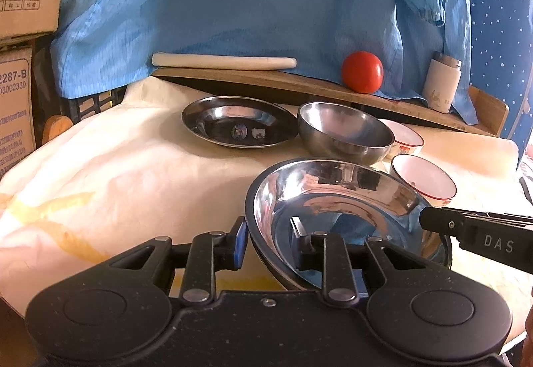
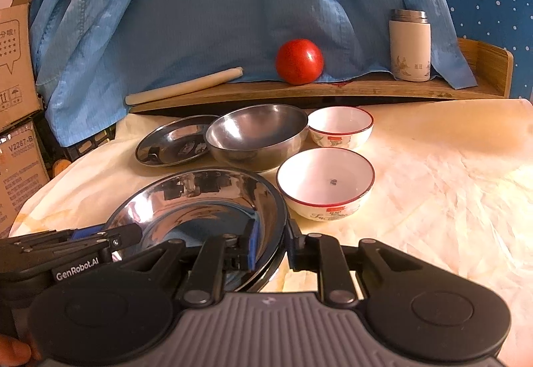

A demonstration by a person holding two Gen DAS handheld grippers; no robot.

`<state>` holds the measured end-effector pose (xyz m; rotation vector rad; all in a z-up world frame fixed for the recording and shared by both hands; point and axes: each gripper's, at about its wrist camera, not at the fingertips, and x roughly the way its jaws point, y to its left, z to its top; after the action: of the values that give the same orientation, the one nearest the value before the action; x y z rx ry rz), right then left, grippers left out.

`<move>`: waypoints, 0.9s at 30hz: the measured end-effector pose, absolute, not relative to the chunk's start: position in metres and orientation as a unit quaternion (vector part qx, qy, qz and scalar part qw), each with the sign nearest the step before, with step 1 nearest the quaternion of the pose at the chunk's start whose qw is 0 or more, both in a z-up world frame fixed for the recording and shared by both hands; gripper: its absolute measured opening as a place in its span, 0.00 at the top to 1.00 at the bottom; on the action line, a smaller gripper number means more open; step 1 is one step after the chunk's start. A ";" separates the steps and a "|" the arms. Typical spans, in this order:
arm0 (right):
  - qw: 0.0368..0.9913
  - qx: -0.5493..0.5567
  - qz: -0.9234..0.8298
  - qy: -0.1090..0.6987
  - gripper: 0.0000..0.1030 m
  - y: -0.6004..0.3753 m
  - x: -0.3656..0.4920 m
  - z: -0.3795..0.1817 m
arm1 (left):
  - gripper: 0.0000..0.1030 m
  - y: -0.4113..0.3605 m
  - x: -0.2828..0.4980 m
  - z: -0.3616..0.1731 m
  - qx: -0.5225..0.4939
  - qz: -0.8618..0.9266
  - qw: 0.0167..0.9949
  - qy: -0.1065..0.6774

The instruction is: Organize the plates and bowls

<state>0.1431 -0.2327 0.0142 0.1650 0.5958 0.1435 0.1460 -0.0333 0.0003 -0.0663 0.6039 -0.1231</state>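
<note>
Steel plate near table edge, straddled at its rim by both grippers. Left gripper low and angled downward, jaws narrow, one blue-padded finger outside the left rim, the other inside the dish; whether pads press the metal cannot be told. Right gripper likewise angled down on the opposite rim, jaws narrow, one finger inside, one outside, contact equally unclear. Plate round, shallow, mirror-polished, no long axis, opening upward and seemingly tipped a little. Farther back, a second shiny plate lying flat, beside it a duller steel bowl, hemispherical. Right of those, two white ceramic bowls with red rims, near bowl just beside the held plate, far bowl behind it. All on a cream cloth, wrinkled. Behind, a wooden shelf carrying a red tomato, a pale rolling pin and a white flask, blue fabric draped above.
</note>
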 end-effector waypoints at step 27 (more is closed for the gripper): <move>0.952 0.123 0.104 0.261 0.02 -0.234 0.143 0.015 | 0.01 0.024 0.168 0.005 -0.124 0.021 0.952 0.278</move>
<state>0.1431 -0.2343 0.0146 0.2505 0.5303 0.2121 0.1684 0.0241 0.0049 -0.2510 0.5653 0.0431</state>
